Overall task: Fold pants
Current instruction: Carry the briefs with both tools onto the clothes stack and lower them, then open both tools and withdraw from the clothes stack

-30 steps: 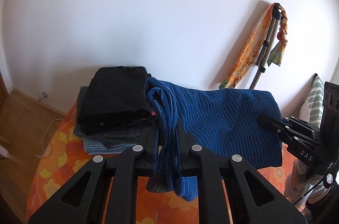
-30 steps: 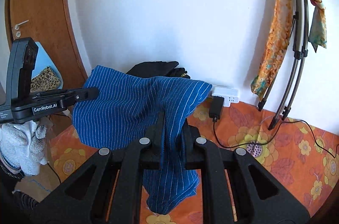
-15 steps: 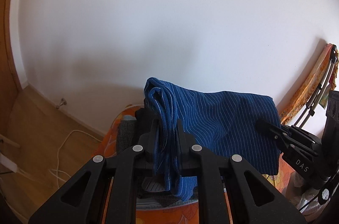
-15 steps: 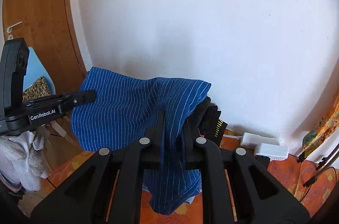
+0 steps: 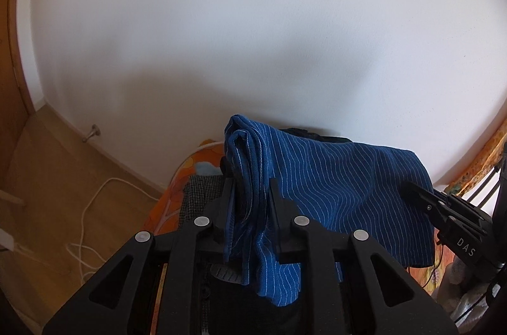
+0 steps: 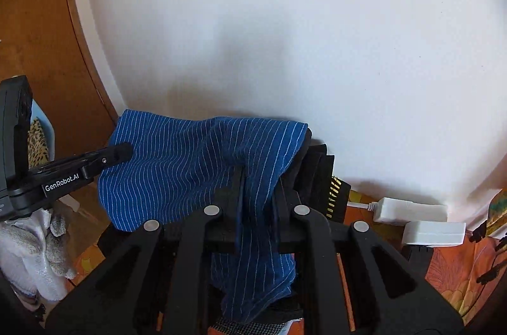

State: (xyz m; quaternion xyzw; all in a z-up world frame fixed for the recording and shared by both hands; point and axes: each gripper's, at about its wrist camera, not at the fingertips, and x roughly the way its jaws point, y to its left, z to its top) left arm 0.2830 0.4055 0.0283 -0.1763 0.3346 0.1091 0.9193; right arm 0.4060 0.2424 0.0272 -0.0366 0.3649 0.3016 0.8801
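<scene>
A: Pants [image 5: 332, 192], blue with thin white stripes, hang stretched between the two tools in front of the white wall [image 5: 253, 34]. Where does each tool grip?

B: The left tool [image 5: 250, 198] has its fingers pressed together on a bunched, folded edge of the pants, and cloth spills down below them. The right tool [image 6: 256, 192] is clamped the same way on the other end, with a striped flap hanging under its fingers.

A: And seen from the other side?

B: In the left wrist view the right tool's tip meets the far edge of the pants. In the right wrist view the left tool's tip touches the pants' left edge.

A: What lies under the pants?

B: A stack of dark folded clothes [image 6: 320, 173] sits just behind and below the pants, on an orange flowered cover [image 6: 456, 268]. I cannot tell whether the pants touch the stack.

A: Anything else near the pants?

B: To their right, two white adapters [image 6: 434, 233] against the wall. To their left, a wooden door [image 6: 41, 34], and below it a white glove [image 6: 35, 252].
</scene>
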